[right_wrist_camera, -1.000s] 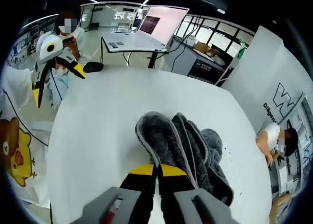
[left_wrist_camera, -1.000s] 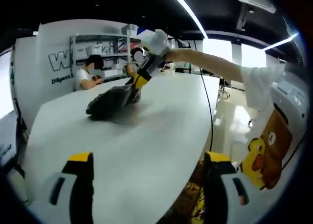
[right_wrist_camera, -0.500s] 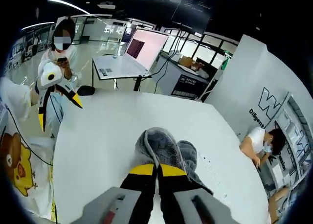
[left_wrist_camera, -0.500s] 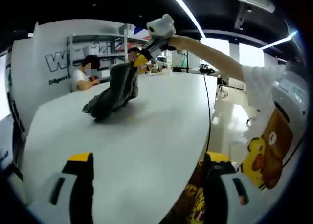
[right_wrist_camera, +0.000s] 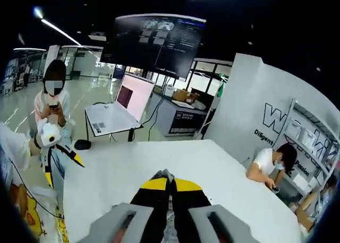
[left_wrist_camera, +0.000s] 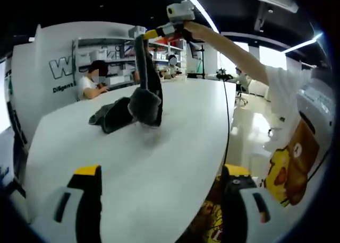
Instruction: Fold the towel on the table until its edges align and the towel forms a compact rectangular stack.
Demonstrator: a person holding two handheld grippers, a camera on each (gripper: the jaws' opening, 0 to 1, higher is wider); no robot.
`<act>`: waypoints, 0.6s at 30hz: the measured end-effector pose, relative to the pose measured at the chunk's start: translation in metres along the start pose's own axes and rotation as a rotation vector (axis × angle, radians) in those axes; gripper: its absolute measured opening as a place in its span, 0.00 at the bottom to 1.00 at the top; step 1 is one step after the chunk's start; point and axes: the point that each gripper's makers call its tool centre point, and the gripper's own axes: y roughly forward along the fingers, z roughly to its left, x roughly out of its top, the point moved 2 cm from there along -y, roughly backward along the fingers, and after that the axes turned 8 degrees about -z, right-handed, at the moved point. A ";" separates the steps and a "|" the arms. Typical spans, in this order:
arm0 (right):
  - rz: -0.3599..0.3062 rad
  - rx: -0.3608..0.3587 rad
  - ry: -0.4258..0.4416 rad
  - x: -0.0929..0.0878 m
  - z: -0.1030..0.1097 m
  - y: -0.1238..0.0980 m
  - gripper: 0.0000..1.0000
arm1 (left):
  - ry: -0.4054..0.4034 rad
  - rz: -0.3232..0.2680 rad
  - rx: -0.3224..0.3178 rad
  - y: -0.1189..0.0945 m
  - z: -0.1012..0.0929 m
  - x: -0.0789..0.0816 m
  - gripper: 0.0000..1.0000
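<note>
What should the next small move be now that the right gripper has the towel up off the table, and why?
Probably bring the open left gripper in to take a hanging edge. The right gripper pinches the grey towel at one spot, so it hangs bunched, its lower end heaped on the white table. It likely needs a second grip to spread.

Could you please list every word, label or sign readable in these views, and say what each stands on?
"W": large outlined letter, rest cut off, on the white partition wall.
"Diligent": small line beneath it, partly hidden, on the same wall.
Text on the hanging dark screen: too small to read.
Text on the pink monitor: blurred.
</note>
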 end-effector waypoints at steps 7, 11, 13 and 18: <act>-0.123 -0.036 0.070 0.073 -0.016 -0.001 0.01 | -0.004 -0.011 0.011 -0.007 0.003 -0.001 0.98; -0.179 -0.055 0.082 0.114 -0.022 0.002 0.01 | -0.010 -0.018 0.020 -0.011 0.006 -0.003 0.98; -0.198 -0.069 0.081 0.141 -0.026 0.007 0.01 | -0.013 -0.019 0.026 -0.013 0.007 -0.004 0.98; -0.240 -0.089 0.079 0.196 -0.033 0.022 0.01 | -0.018 -0.023 0.038 -0.018 0.009 -0.006 0.98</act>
